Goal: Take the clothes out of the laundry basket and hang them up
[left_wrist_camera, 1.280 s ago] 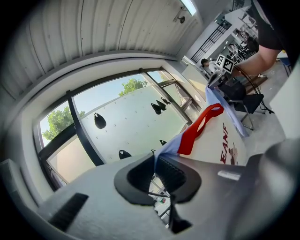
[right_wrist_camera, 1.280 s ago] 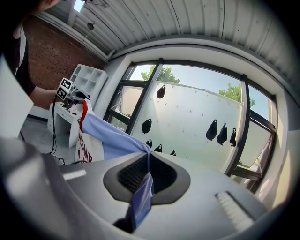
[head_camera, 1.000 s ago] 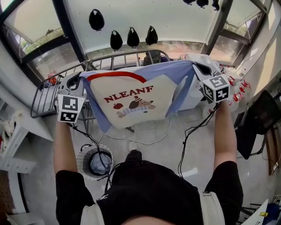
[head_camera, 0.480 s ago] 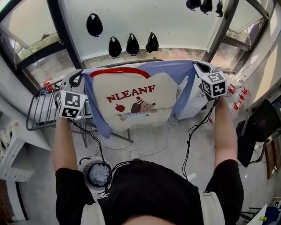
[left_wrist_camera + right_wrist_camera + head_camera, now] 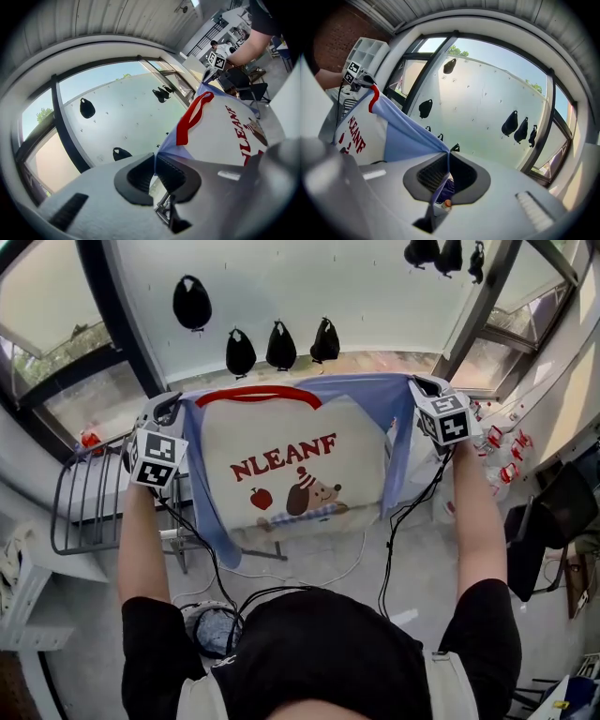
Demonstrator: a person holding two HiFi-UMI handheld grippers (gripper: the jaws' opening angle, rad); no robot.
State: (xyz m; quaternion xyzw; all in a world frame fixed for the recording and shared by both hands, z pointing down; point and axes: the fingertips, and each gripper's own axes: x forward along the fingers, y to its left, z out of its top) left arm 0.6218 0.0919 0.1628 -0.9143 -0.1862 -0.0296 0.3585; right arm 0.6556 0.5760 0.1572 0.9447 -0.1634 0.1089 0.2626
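A pale blue T-shirt [image 5: 291, 465] with a red collar and a dog print on its cream front is held spread out high above the floor, stretched between two hand-held grippers. The left gripper [image 5: 154, 165] is clenched on the cloth at the shirt's left shoulder. The right gripper [image 5: 446, 161] is clamped on the right shoulder, with a strip of blue fabric pinched between its pads and trailing down behind them. One garment is thus judged to be out of the basket but not yet hung, since no rail or hanger is seen touching it. A wire drying rack [image 5: 89, 493] stands at the left, partly covered by the left arm and the shirt. Dark hook-like shapes [image 5: 281, 345] are fixed to the far wall. What appears to be the laundry basket [image 5: 214, 629] is largely hidden near the person's body. A bluish bundle in it may be more clothes, but how many remain cannot be made out.
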